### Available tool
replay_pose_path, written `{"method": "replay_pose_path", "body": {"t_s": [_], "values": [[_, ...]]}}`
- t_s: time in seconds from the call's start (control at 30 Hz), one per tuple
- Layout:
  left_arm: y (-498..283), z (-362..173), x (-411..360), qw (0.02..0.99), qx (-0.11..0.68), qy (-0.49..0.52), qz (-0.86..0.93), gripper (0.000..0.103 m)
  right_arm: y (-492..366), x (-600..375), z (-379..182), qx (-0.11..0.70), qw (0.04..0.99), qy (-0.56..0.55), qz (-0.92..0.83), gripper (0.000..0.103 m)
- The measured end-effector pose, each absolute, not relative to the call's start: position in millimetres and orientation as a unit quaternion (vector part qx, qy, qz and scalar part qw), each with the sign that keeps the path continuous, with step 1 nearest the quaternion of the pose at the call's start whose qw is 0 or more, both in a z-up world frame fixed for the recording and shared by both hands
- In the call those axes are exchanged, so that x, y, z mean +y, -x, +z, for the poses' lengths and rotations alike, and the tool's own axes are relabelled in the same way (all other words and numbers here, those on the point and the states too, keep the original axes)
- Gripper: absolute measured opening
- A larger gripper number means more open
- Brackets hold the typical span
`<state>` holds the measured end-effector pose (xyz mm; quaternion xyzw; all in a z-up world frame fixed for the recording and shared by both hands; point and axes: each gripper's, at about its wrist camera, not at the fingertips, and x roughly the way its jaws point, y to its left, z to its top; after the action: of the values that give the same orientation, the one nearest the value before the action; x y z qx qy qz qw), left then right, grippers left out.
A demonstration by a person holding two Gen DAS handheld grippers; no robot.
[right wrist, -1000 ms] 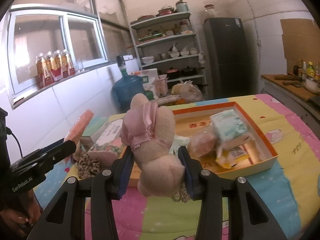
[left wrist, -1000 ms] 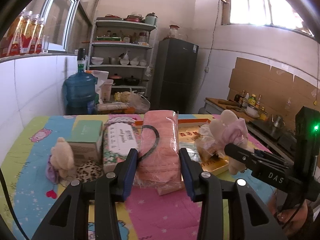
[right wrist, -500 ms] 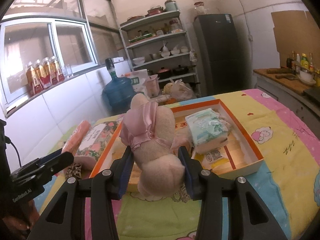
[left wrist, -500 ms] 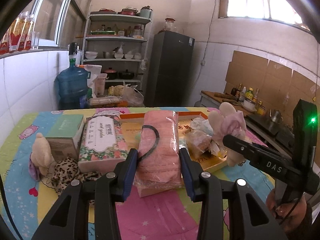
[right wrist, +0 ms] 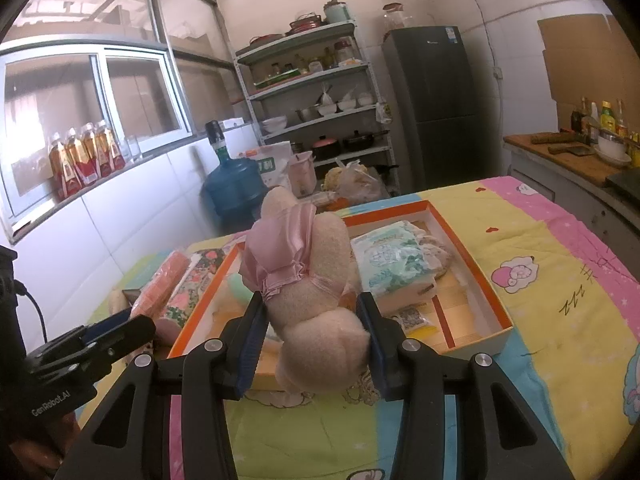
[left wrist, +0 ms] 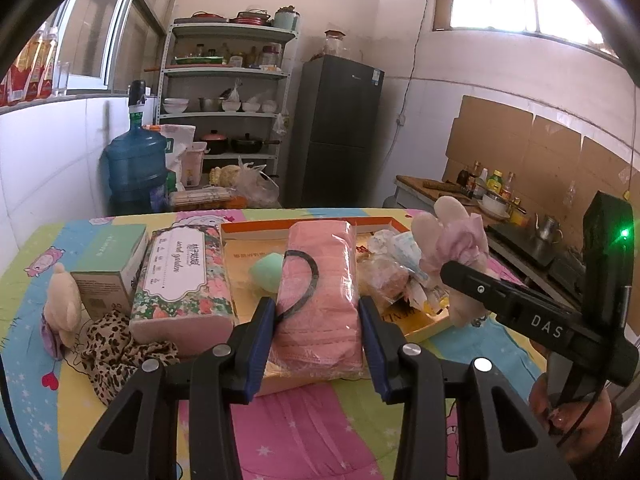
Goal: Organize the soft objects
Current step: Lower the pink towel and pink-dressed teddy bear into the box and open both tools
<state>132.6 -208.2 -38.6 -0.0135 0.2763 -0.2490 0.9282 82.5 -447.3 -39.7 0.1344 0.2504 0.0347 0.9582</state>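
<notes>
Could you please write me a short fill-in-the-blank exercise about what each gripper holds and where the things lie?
1. The left gripper is shut on a wrapped ____ towel.
2. The right gripper is shut on a plush toy in a ____ dress.
3. The mint sponge lies inside the ____-rimmed box.
4. The leopard-print cloth lies ____ that box.

Missing words: pink; pink; orange; outside

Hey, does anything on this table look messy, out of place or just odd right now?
A leopard-print cloth lies crumpled on the table beside the floral tissue pack, loose rather than tidied into the orange-rimmed tray. A small plush toy also sits outside the tray near the green box. Nothing looks spilled or damaged.
</notes>
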Motion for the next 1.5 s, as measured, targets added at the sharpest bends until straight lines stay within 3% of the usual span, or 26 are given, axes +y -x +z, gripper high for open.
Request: {"method": "replay_pose_path", "body": {"t_s": [1.5], "values": [[-127.4,-42.5,-208.9,0.926,0.281,0.012,-0.253,0.042,-81.8,-440.7,-43.6,0.259,0.955,-0.139,0.039,0.046]]}}
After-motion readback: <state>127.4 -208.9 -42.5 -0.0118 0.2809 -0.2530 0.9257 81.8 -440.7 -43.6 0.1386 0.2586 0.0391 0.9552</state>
